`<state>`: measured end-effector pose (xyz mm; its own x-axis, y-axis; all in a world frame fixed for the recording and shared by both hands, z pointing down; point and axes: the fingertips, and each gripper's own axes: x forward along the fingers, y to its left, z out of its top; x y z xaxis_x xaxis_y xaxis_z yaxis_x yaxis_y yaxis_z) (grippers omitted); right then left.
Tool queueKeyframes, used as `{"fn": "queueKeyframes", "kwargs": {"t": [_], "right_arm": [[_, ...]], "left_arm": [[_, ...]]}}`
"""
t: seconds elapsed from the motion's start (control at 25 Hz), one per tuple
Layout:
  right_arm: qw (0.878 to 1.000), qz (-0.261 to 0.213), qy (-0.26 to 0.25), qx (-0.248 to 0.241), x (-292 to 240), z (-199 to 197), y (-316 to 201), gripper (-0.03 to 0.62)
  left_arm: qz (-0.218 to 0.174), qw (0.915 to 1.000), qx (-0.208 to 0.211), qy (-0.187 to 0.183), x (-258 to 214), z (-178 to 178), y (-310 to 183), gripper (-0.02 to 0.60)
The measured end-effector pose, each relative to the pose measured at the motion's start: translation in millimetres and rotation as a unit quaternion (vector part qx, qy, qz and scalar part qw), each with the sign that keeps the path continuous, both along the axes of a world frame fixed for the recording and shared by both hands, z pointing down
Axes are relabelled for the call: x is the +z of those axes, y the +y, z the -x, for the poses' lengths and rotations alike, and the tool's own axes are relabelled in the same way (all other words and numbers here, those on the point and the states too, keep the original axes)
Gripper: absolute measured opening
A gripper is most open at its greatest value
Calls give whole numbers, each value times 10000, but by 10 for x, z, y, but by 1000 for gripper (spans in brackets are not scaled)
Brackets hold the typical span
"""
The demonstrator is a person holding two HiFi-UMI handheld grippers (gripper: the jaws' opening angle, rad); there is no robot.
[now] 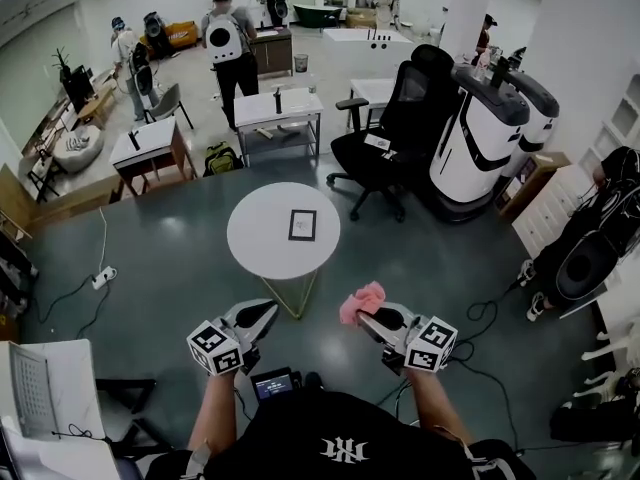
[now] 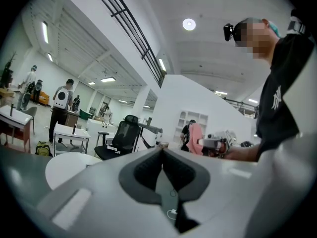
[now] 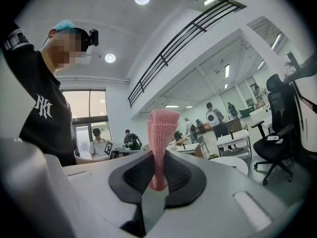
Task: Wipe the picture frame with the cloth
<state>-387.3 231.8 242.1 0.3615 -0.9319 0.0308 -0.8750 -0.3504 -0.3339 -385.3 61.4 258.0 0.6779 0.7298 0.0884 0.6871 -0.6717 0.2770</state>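
Only the head view shows the frame (image 1: 302, 225), a small dark square lying flat near the middle of the round white desk (image 1: 255, 243), well in from the rim on every side. Neither gripper view catches it; each shows only a sliver of the desk's white top, low and far off. The right gripper view shows the right tongs (image 3: 159, 157) clamped on a pink cloth (image 3: 163, 125), which stands up from between the pads in a folded wad (from above it is just a pink bunch at the tips). The left gripper view shows the left tongs (image 2: 162, 151) closed pad to pad, and it also catches the cloth off to its right. Both tongs hang over the floor (image 1: 150, 238) on the near side of the desk, short of its rim and well apart from the frame. The floor is dark grey-green, with open room all round the desk. A black chair (image 1: 395, 128) and two white machines (image 1: 490, 133) stand beyond it. A power strip (image 1: 103, 277) with its cable lies to the left, and people (image 1: 228, 43) stand among other desks at the back.
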Motion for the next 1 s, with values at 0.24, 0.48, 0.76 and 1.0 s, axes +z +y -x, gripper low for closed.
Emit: {"fn": "queueKeyframes", "kwargs": {"t": [0.24, 0.48, 0.76, 1.0], "right_arm": [[9999, 116, 11, -64, -4, -612, -304, 31], [10000, 75, -9, -51, 69, -929, -439, 31], [9999, 62, -116, 34, 71, -1141, -382, 31], [9998, 4, -177, -80, 176, -1477, -383, 31]], "left_arm": [[229, 9997, -49, -56, 118, -569, -270, 3], [294, 9995, -18, -60, 224, -897, -396, 3], [349, 9994, 46, -50, 188, -1145, -347, 3], [327, 9993, -22, -164, 304, -1480, -300, 3]]}}
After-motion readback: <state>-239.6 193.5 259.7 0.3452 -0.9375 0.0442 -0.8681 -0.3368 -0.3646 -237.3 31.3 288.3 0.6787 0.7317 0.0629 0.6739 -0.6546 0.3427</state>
